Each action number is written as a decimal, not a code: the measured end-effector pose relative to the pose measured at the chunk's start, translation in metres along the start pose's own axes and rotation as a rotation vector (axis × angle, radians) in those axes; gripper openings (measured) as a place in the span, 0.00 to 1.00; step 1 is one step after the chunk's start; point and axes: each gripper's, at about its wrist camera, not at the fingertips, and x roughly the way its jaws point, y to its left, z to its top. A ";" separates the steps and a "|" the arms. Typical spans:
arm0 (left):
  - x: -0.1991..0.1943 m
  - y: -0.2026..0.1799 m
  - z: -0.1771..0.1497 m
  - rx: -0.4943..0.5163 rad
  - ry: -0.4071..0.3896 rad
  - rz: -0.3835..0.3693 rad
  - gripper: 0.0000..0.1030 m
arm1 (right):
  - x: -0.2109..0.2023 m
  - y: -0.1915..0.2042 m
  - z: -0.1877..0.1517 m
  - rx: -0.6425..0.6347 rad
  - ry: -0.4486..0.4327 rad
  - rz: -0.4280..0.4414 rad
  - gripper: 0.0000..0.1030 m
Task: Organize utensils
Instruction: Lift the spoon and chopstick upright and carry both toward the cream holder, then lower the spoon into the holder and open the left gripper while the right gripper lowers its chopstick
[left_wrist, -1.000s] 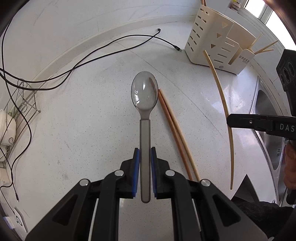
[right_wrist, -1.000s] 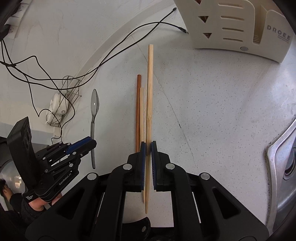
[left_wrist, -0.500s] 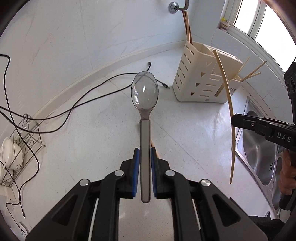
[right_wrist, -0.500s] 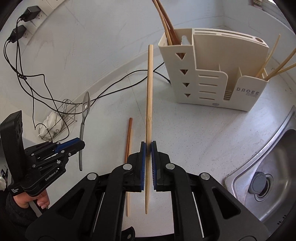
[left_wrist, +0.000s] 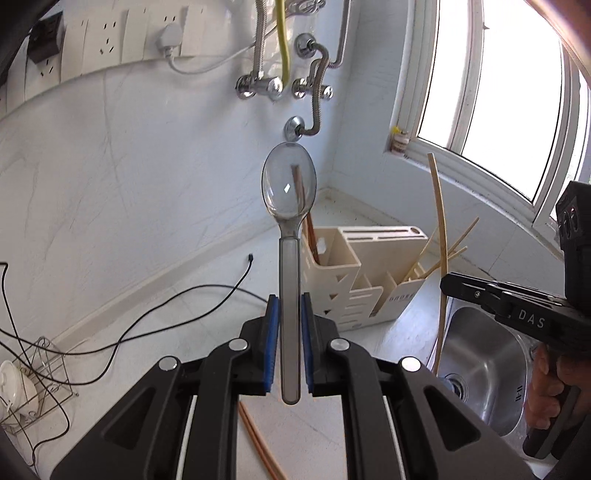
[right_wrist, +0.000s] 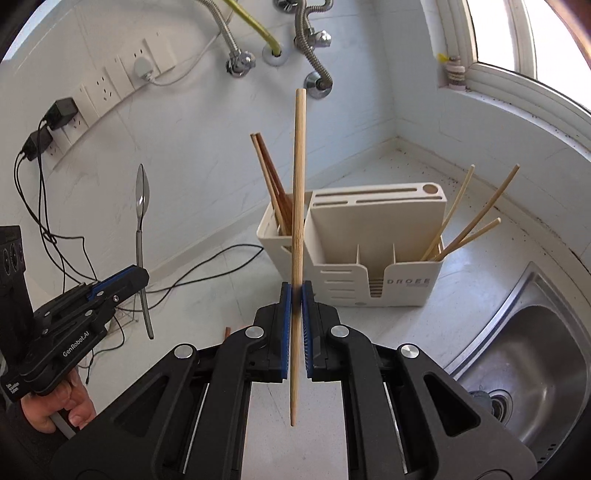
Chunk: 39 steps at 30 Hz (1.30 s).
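Smoky translucent plastic spoon (left_wrist: 289, 258) is clamped by its handle in my left gripper (left_wrist: 289, 325), bowl up and away from me, long axis running straight along the fingers, butt end poking out below the pads; I see it lifted clear of the white counter (left_wrist: 155, 354). My right gripper (right_wrist: 296, 325) is closed on a pale bamboo chopstick (right_wrist: 298, 206), held near its lower third, long axis near upright, tip toward the wall pipes; it sits in air in front of the cream utensil holder (right_wrist: 369, 258). Holder stands near the back corner, just beside the steel sink (right_wrist: 532, 354); dark chopsticks in its left compartment, pale ones leaning out at its right end. Open counter between me and the holder; black cables (left_wrist: 166, 314) trail at left; two brown chopsticks (left_wrist: 258, 443) lie under my left gripper.
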 end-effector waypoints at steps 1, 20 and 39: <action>0.001 -0.006 0.005 0.020 -0.020 -0.001 0.11 | -0.002 -0.004 0.004 0.004 -0.023 -0.006 0.05; 0.041 -0.013 0.065 -0.073 -0.183 -0.140 0.11 | 0.001 -0.063 0.061 -0.010 -0.239 -0.062 0.05; 0.099 0.003 0.081 -0.168 -0.270 -0.273 0.11 | 0.038 -0.095 0.073 0.001 -0.273 -0.074 0.05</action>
